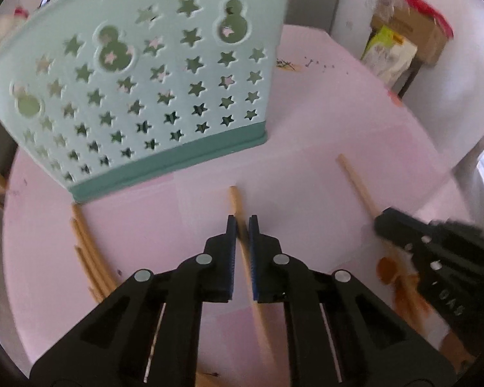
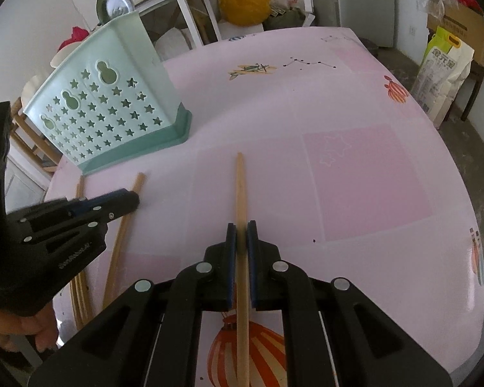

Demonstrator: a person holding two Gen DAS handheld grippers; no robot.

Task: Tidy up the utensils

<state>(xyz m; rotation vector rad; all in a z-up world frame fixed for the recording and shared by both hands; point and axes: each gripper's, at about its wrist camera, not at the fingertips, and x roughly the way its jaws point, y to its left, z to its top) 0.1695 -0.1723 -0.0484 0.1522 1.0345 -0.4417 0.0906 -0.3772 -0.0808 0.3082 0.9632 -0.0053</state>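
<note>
A round table (image 2: pixel 355 167) under a pink cloth printed with lanterns fills the room's middle. Behind it stand a white shelf (image 2: pixel 190 9), a yellow bag (image 2: pixel 243 1) and a grey cabinet (image 2: pixel 364 0). A sack (image 2: pixel 442 77) and cardboard box (image 2: pixel 464 32) sit by white walls on a grey floor (image 2: pixel 468 148).

Rice bag (image 2: pixel 442 74): print too blurred; nothing legible.

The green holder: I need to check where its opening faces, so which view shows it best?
The right wrist view: the green holder appears whole there, both walls and top rim visible, standing on the pink table. The left wrist view shows only its star-cut front wall, blurred, top cropped.
</note>
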